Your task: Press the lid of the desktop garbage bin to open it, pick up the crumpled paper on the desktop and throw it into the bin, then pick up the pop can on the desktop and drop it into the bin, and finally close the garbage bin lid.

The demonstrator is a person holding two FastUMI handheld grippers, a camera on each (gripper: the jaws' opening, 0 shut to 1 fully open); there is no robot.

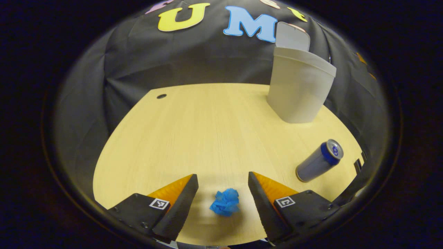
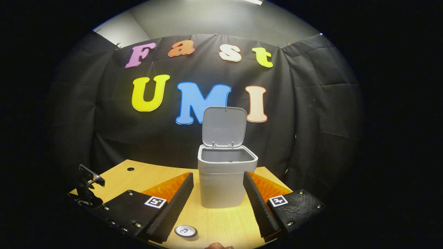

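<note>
Crumpled blue paper ball [image 1: 225,202] lying on the pale wooden desktop [image 1: 193,138], between the spread fingers of my left gripper [image 1: 223,188], jaws wide and untouched by it. To take it well, I would lower until both tips flank the ball, then close evenly (paper yields, so a gentle squeeze). Blue-and-silver pop can [image 1: 319,160] stands just right of it. Grey plastic desktop bin [image 2: 225,176], lid [image 2: 224,126] raised upright; what I see of its interior looks bare, the bottom hidden. My right gripper [image 2: 218,192], jaws apart and holding nothing, faces the bin.
</note>
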